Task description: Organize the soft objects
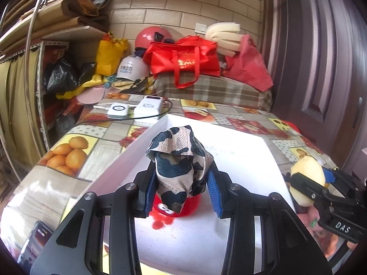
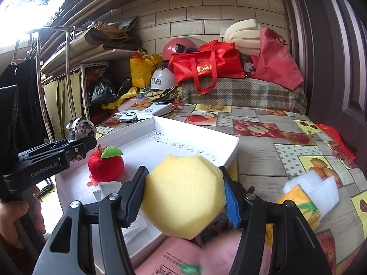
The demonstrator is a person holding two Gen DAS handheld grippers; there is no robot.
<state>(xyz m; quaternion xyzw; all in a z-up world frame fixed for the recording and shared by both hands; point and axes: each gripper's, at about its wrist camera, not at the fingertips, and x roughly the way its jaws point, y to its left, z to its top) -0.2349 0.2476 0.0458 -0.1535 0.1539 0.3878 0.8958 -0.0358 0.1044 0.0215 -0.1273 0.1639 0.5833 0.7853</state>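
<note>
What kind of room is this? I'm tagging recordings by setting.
Most likely a cluttered home storage or spare room. A fruit-print tablecloth covers the table, red tote bags and helmets pile up against a tiled wall, and curtained shelving stands at the side.

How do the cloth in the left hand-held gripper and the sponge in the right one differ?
The patterned cloth is beige with dark blotches and crumpled; the yellow sponge is plain and keeps a blocky, many-sided shape. The cloth rises well above its pads; the sponge bulges wide between its own. Both are gripped over the white tray.
</note>
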